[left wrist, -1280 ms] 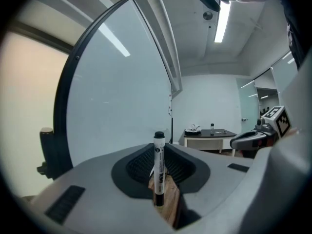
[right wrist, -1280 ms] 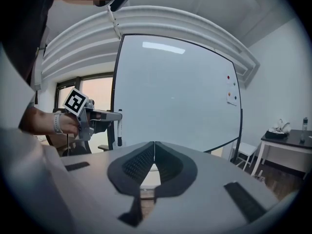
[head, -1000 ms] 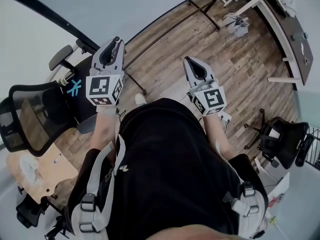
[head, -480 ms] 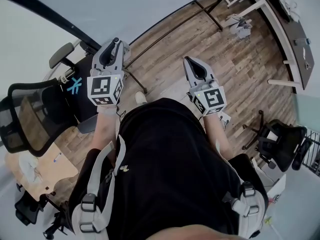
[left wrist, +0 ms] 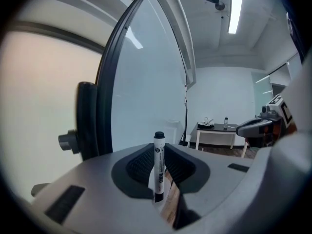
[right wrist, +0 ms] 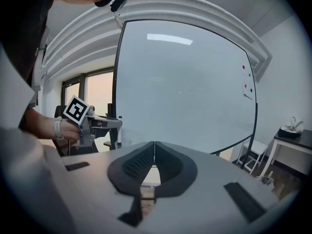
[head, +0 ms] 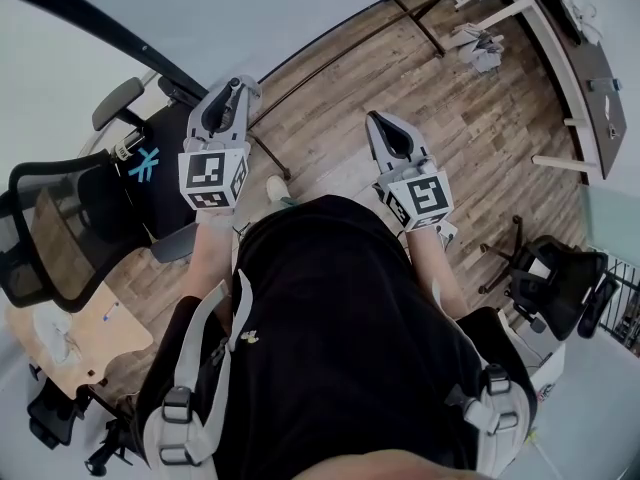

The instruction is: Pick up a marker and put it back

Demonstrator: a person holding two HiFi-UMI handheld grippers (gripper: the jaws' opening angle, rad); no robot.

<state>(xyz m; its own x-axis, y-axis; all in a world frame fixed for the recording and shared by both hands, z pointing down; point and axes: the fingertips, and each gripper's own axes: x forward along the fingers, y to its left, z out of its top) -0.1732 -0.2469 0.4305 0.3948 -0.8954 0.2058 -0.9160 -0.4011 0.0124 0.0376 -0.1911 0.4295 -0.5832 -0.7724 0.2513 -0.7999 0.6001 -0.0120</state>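
**Marker in hand, return pending**

The left gripper [left wrist: 160, 180] was clamped on the white-barrelled, black-capped marker [left wrist: 159, 156], cap toward twelve o'clock. So the pick-up looked done. The right gripper [right wrist: 154, 165] was pressed closed, empty. The next move probably called for carrying the marker back toward the large glass whiteboard [right wrist: 185, 91] at twelve o'clock, then a gentle release.

We hold both grippers out in front of us, side by side and apart, each pointing forward and slightly down. Our left gripper [head: 230, 93] has its jaws clamped on a marker [left wrist: 159, 165], which stands upright between the pads. Our right gripper [head: 380, 123] has its jaws pressed together with nothing between them. Our forearms [head: 207, 268] are bare and stretched forward.
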